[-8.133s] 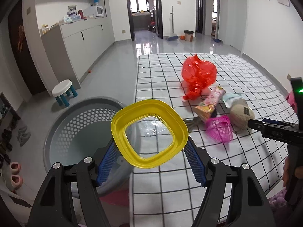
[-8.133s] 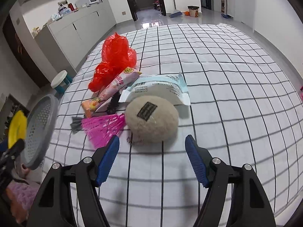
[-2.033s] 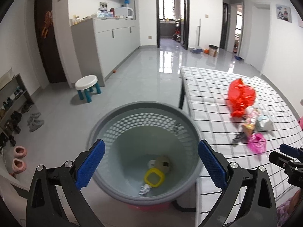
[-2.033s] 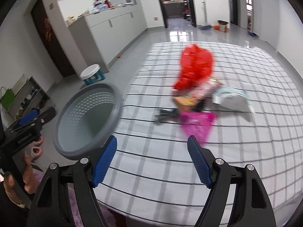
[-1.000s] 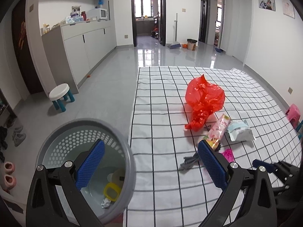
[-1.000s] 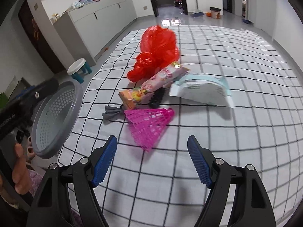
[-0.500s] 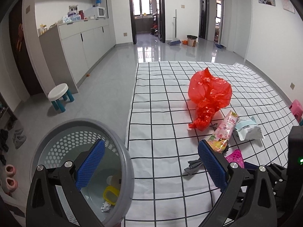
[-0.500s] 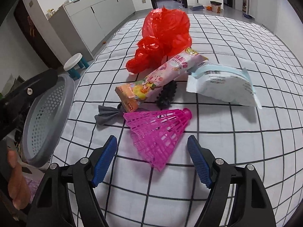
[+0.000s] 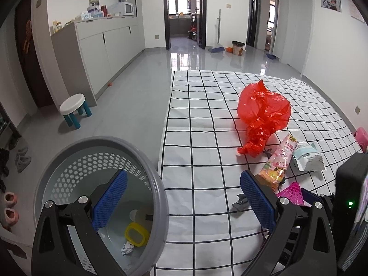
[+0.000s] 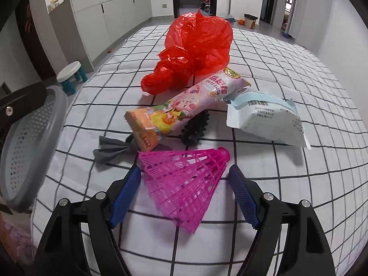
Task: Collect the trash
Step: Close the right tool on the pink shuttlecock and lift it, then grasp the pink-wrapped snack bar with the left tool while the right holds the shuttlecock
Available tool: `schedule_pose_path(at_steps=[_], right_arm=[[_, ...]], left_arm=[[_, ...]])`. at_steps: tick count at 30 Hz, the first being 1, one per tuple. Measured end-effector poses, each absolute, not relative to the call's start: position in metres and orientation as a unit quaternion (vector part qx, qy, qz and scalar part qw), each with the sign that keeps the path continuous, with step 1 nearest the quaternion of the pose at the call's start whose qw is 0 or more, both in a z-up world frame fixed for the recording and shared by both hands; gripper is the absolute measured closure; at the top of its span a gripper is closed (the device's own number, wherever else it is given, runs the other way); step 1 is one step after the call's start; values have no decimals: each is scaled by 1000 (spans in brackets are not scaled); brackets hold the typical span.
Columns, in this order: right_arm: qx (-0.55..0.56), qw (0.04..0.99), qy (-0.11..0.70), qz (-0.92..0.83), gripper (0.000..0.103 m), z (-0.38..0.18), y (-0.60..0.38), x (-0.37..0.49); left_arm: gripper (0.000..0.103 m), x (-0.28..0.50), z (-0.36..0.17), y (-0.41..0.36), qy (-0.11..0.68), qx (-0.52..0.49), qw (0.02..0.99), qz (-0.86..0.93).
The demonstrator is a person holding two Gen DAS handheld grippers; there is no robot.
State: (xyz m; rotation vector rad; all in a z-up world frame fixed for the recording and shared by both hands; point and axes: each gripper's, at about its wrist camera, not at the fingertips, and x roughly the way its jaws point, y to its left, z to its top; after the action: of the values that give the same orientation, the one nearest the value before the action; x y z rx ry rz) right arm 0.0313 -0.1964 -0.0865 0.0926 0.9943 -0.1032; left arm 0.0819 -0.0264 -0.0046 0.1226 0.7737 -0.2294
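Observation:
A pink plastic shuttlecock lies on the checked cloth, between the blue pads of my open right gripper, not squeezed. Behind it lie a pink snack wrapper, a white and blue packet, a red plastic bag, a black spiky piece and a grey scrap. My left gripper is open and empty, over the gap between the grey basket and the table. The basket holds a yellow lid, a beige ball, mostly hidden, and a crumpled scrap.
The checked table ends at its left edge beside the basket. A white stool with blue legs stands on the floor. Grey cabinets line the left wall. Shoes lie at the far left.
My right gripper has come down close to the shuttlecock, which now sits between its fingers. My left gripper has stayed nearly still beside the basket.

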Motion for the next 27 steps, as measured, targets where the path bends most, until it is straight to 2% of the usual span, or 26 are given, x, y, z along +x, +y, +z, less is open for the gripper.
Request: schedule_pose_path(at_steps=[4, 6, 14, 27], right_arm=[[42, 878, 474, -48, 29, -87, -196, 33], [41, 879, 473, -43, 34, -87, -196, 31], [75, 881, 467, -21, 40, -83, -206, 22], [103, 884, 456, -21, 43, -73, -227, -1]], left_arm=[[6, 82, -5, -27, 376, 60, 918, -112], [6, 81, -6, -27, 378, 59, 917, -111], [6, 79, -9, -30, 380, 61, 916, -115], [6, 72, -15, -38, 380, 73, 915, -117]])
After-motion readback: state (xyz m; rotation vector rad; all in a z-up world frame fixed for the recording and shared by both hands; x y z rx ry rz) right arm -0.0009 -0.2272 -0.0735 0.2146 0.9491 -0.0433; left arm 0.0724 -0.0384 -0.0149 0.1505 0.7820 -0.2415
